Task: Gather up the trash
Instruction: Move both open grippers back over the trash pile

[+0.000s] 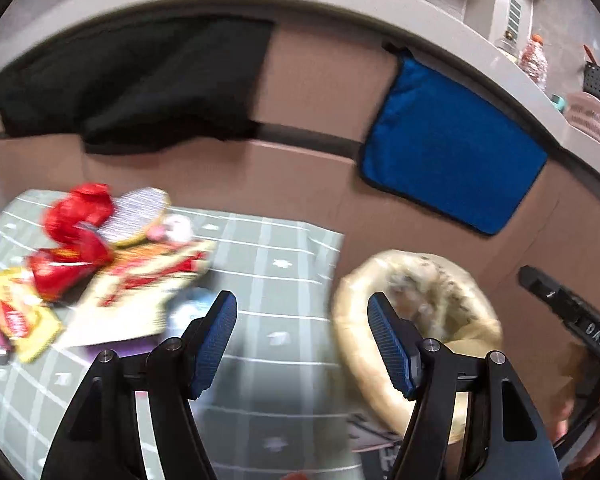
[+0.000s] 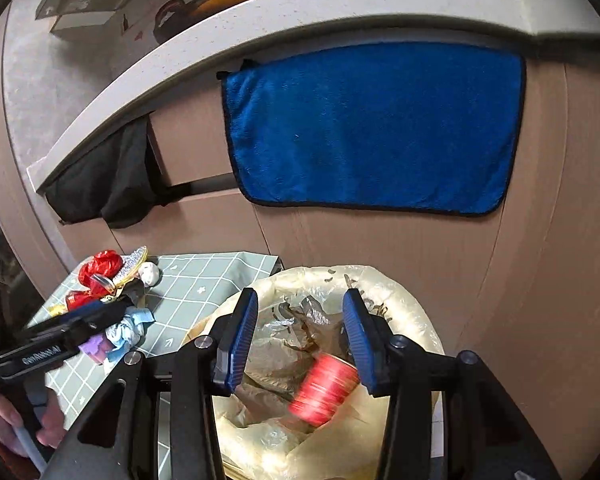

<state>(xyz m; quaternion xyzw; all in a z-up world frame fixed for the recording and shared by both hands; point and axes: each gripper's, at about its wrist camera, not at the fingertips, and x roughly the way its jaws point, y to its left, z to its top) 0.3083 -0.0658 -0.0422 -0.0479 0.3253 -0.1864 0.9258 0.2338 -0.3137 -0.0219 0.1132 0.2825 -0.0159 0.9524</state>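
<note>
Right wrist: checked tablecloth [image 2: 204,280], kitchen counter [image 2: 260,28].

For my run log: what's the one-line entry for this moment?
left gripper: open, empty | right gripper: open over bin bag | red can: in bag

Both the left gripper [image 1: 302,312] and the right gripper [image 2: 300,312] share one build: black angular linkage arms, round silver pivot screws, and ribbed blue pads [image 2: 242,336] on the fingers. White lettering marks each black body, too blurred to read.
</note>
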